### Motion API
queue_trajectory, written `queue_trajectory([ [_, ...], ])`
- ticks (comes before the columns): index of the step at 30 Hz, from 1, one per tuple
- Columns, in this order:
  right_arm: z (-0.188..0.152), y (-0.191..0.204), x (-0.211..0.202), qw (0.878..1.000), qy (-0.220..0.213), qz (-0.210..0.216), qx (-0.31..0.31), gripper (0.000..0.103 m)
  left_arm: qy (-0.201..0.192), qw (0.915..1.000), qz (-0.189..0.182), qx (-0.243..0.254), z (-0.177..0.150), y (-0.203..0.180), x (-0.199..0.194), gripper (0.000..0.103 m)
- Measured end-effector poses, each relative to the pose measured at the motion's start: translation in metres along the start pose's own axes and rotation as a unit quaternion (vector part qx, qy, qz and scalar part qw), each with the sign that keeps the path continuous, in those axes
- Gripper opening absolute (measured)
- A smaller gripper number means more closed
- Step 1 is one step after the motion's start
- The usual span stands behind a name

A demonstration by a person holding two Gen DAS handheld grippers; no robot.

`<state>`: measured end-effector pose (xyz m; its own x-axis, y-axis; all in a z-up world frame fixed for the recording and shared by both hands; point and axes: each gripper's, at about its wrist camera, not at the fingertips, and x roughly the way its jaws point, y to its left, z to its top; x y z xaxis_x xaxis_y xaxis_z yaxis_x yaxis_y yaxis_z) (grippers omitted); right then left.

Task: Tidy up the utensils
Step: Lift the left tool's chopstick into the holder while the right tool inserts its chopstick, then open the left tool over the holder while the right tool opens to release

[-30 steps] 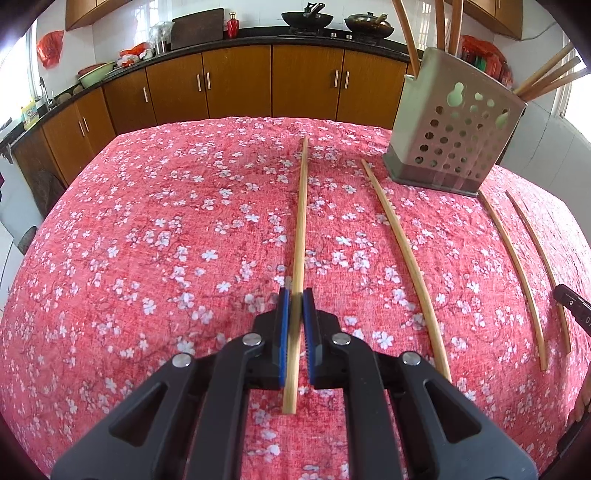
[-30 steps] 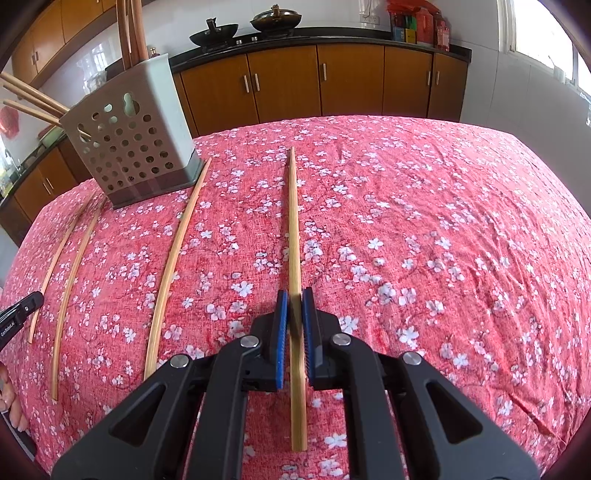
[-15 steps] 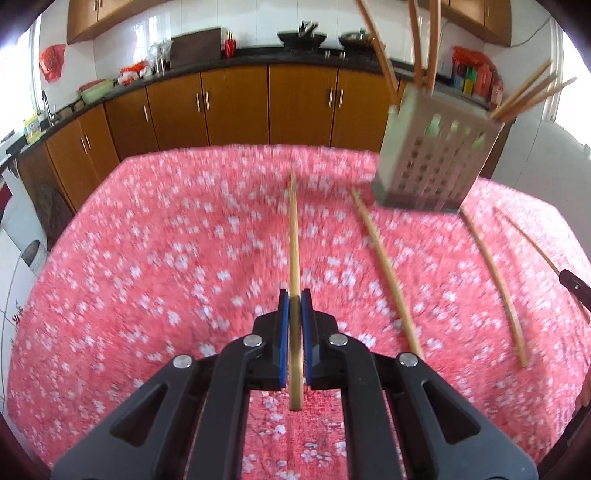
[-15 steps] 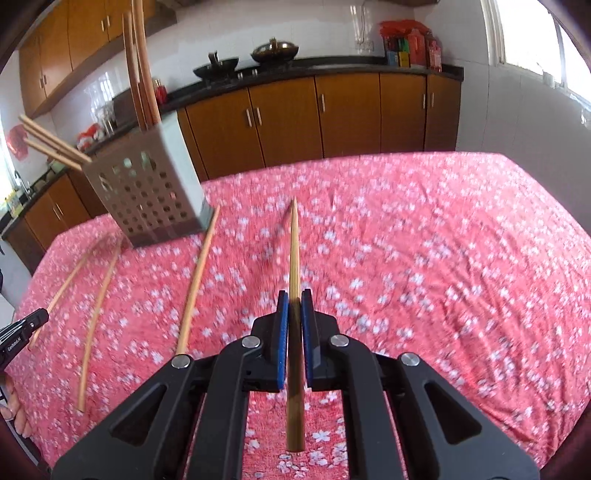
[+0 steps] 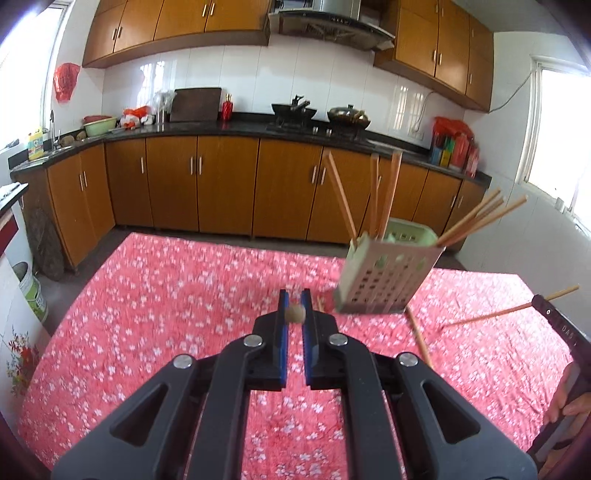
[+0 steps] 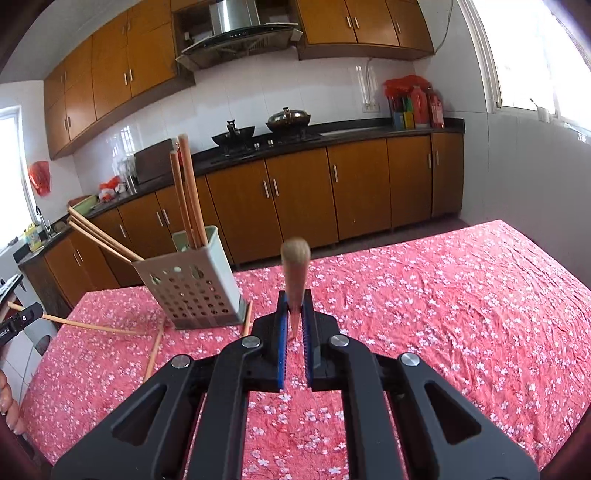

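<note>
Clamping 1 chopstick [image 5: 294, 314] in my left gripper [image 5: 294, 325] and 1 chopstick [image 6: 295, 273] in my right gripper [image 6: 294, 325], with the holder [image 6: 192, 288] ahead-left already holding several; 2 loose ones [image 6: 155, 347] remain beside it.

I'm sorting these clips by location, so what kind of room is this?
Very likely a home kitchen: wooden cabinets under a dark counter, a wok on the stove, and a range hood above it.

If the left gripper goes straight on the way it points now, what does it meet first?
Probably the red floral tablecloth, left of the perforated grey utensil holder; the left gripper, clamping a wooden chopstick, points slightly downward. Depth unclear.
</note>
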<state>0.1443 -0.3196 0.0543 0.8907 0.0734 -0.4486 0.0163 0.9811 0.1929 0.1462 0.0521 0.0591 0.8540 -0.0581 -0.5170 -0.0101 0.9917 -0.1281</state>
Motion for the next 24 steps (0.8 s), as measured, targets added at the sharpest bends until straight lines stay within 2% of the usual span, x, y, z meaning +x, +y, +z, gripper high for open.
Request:
queue_trajectory([
  [4, 0.008, 0.006, 0.001, 1.000, -0.009, 0.011, 0.003, 0.008, -0.013, 0.9999, -0.002, 0.006, 0.010, -0.005, -0.008, 0.007],
  [10, 0.028, 0.025, -0.004, 0.999, -0.030, 0.042, 0.001, 0.008, -0.030, 0.9991, -0.025, 0.014, 0.026, -0.017, -0.021, 0.007],
  [19, 0.080, 0.070, -0.027, 0.989, -0.099, 0.114, -0.007, 0.008, -0.081, 0.9939, -0.070, 0.025, 0.071, -0.053, -0.042, 0.007],
  [24, 0.106, 0.085, -0.034, 0.982, -0.144, 0.123, -0.017, 0.008, -0.117, 0.9890, -0.090, 0.008, 0.104, -0.071, -0.047, 0.007],
])
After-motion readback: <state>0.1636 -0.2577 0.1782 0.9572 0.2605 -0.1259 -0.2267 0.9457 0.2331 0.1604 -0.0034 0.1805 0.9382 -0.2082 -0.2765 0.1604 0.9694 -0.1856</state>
